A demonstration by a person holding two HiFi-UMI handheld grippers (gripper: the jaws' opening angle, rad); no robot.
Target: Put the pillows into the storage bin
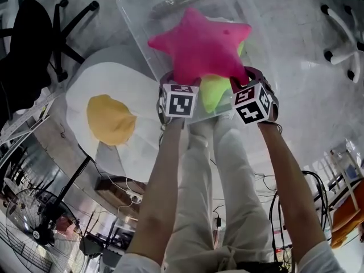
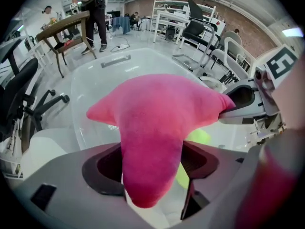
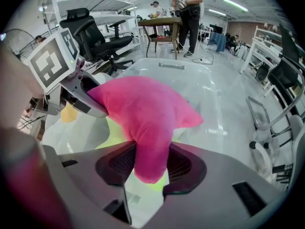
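Pink star pillow (image 1: 199, 44) hangs low over the clear storage bin (image 1: 136, 16), one arm pinched in the left gripper (image 1: 182, 79), another in the right gripper (image 1: 245, 75). Placing looks nearly finished; next, both jaws must let go. Inside the bin lies a green pillow (image 1: 215, 92); a fried-egg pillow (image 1: 108, 118) waits on the floor beside it

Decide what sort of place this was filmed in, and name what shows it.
Probably a big open workshop or lab-type office. It has black office chairs, white metal shelving racks in front of a brick wall, and a wooden table under ceiling strip lights.
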